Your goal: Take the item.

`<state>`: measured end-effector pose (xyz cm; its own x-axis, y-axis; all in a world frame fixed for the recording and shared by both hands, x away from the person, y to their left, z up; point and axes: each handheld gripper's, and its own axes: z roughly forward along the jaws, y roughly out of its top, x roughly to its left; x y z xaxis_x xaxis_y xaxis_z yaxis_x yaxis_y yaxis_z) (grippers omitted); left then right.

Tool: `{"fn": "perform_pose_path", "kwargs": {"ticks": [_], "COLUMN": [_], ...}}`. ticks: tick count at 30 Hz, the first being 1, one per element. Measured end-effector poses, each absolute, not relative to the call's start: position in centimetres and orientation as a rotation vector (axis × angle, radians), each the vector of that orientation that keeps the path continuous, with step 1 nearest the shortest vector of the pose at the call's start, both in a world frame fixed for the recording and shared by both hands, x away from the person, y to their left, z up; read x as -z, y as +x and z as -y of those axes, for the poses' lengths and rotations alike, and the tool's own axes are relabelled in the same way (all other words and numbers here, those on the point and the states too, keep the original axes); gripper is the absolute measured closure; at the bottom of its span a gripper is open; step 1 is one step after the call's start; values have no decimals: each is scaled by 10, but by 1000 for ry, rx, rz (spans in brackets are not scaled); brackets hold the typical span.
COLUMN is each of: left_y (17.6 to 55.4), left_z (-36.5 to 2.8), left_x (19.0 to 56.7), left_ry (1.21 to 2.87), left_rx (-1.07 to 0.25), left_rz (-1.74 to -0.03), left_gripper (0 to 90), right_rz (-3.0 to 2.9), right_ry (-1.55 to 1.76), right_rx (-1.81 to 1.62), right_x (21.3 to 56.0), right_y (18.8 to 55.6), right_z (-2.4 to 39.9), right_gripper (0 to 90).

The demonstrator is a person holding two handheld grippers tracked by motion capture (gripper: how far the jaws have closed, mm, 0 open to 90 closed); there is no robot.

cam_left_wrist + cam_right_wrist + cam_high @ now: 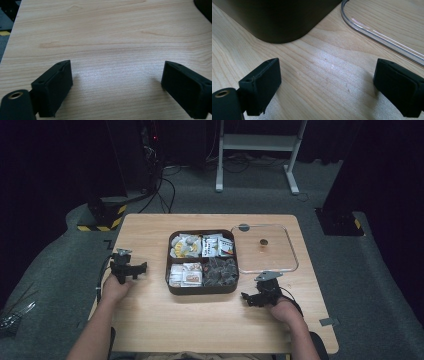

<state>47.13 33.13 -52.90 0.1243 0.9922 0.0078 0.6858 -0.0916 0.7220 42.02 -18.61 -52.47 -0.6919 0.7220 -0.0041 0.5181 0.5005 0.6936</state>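
A dark brown box [202, 290] with four compartments sits mid-table, holding snack packets and dark wrapped pieces. Right of it lies a clear square lid [265, 248] with a small knob. My left gripper [129, 266] rests on the wood left of the box, its jaws wide apart over bare table [117, 75], nothing between them. My right gripper [256, 296] rests just off the box's near right corner, also open [327, 82] over bare wood. The box corner [282, 20] and the clear lid's rim [382, 37] lie ahead of its jaws.
The wooden table [210, 320] ends close on all sides, with grey carpet around it. A white desk frame [257, 150] and dark equipment with cables stand behind. A small grey tab [328, 322] lies near the front right edge.
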Motion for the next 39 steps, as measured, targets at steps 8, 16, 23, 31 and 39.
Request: {"fn": "perform_pose_path", "kwargs": {"ticks": [8,16,23,31,39], "left_y": [472,473,473,474,472], "left_z": [-332,-332,-332,-331,-332], "left_x": [529,529,529,529,526], "left_ry": [1835,1842,1844,1842,1862], "left_rx": [-698,-698,-696,-692,-681], "left_rz": [-1640,-1638,-1638,-1636,-1626], "left_gripper": [63,56,48,52,140], "right_rz": [-2454,-2452,-2452,-2451,-2451], "right_ry": [1042,1047,1048,1048,1045], "right_rx": [-985,-984,-982,-983,-983], "right_x": [525,525,525,525,525], "right_y": [420,420,419,419,420], "right_z": [186,186,186,186,186], "right_gripper": [77,77,78,78,77]}}
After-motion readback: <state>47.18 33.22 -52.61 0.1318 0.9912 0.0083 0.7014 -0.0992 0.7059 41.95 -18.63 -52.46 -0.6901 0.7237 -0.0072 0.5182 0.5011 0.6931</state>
